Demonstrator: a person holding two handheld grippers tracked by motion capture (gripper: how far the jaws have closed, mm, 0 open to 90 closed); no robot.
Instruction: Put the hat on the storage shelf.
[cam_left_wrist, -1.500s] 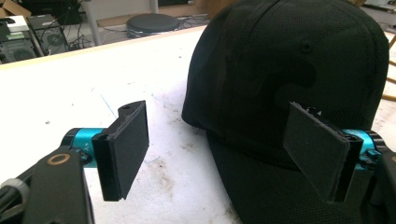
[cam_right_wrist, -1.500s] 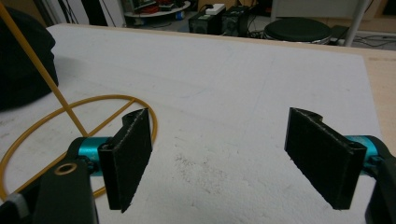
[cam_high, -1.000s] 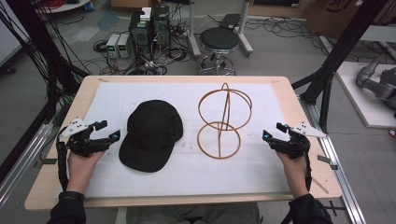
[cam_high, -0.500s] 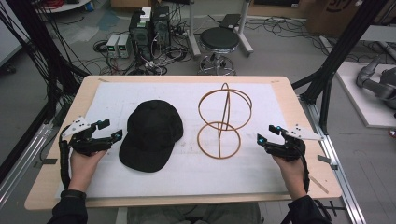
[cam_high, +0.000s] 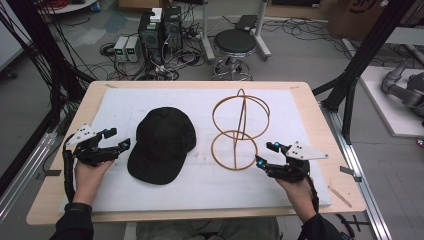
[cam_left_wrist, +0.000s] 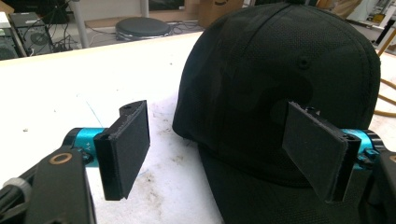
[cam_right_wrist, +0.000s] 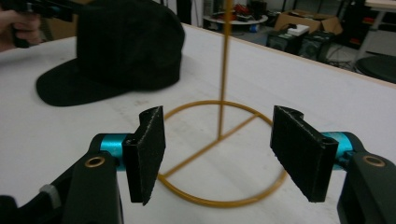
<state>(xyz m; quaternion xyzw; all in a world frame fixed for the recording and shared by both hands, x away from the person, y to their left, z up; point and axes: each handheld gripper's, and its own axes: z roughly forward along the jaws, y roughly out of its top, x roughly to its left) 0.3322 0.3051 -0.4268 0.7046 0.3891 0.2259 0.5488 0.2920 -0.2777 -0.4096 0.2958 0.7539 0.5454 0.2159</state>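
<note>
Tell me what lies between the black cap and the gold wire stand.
Nothing: the high view shows only bare white mat between the black cap and gold wire stand.

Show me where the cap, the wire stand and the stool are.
cap (cam_high: 162, 142), high view, on its crown
wire stand (cam_high: 233, 150), high view, on its base ring
stool (cam_high: 234, 41), high view, on its seat

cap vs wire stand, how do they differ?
The black cap is solid fabric, lying low; the wire stand is an open yellow frame, upright with a ring on top. The cap lies by the left gripper, the stand by the right gripper. Both rest untouched on the white mat.
</note>
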